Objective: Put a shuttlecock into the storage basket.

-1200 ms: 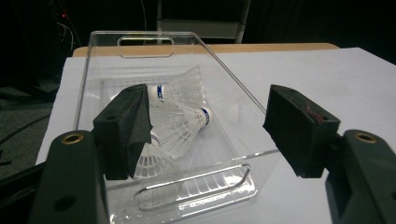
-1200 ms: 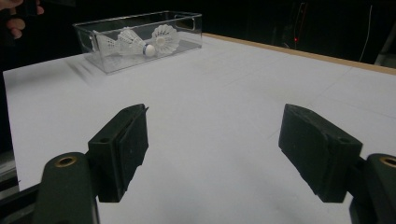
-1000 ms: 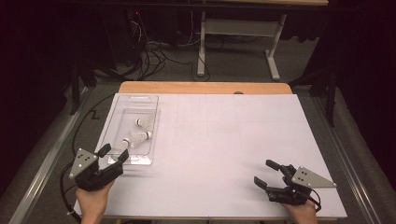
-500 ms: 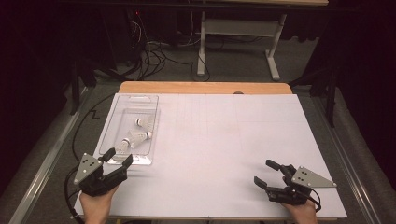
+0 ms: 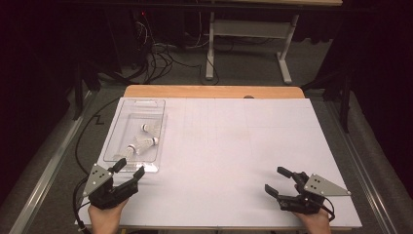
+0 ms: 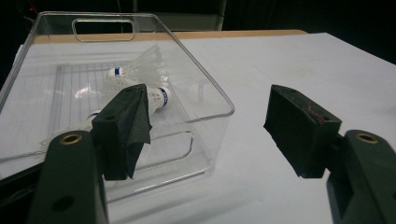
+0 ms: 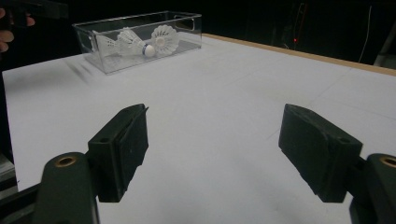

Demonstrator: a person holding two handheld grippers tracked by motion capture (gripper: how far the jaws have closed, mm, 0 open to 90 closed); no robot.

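Note:
A clear plastic bin (image 5: 139, 109) stands at the table's left side, with three white shuttlecocks (image 5: 144, 142) lying in it. My left gripper (image 5: 129, 169) hovers just before the bin's near end wall, open with nothing between its fingers. In the left gripper view the gripper (image 6: 210, 126) faces the bin (image 6: 205, 84), and the shuttlecocks (image 6: 140, 70) lie behind the clear wall. My right gripper (image 5: 275, 180) stands open and holds nothing at the near right of the table. From the right gripper view (image 7: 212, 149), the bin (image 7: 184, 21) and shuttlecocks (image 7: 163, 39) are far off.
White paper (image 5: 234, 146) covers the tabletop, with a wooden strip (image 5: 209, 91) along its far edge. Beyond the table are a desk frame (image 5: 248, 39) and cables (image 5: 156, 53) on the dark floor. The left hand (image 7: 4, 32) appears at the right gripper view's top left.
My left gripper has drawn back a little from the bin's near end, toward the table's front edge. The right gripper has stayed in place.

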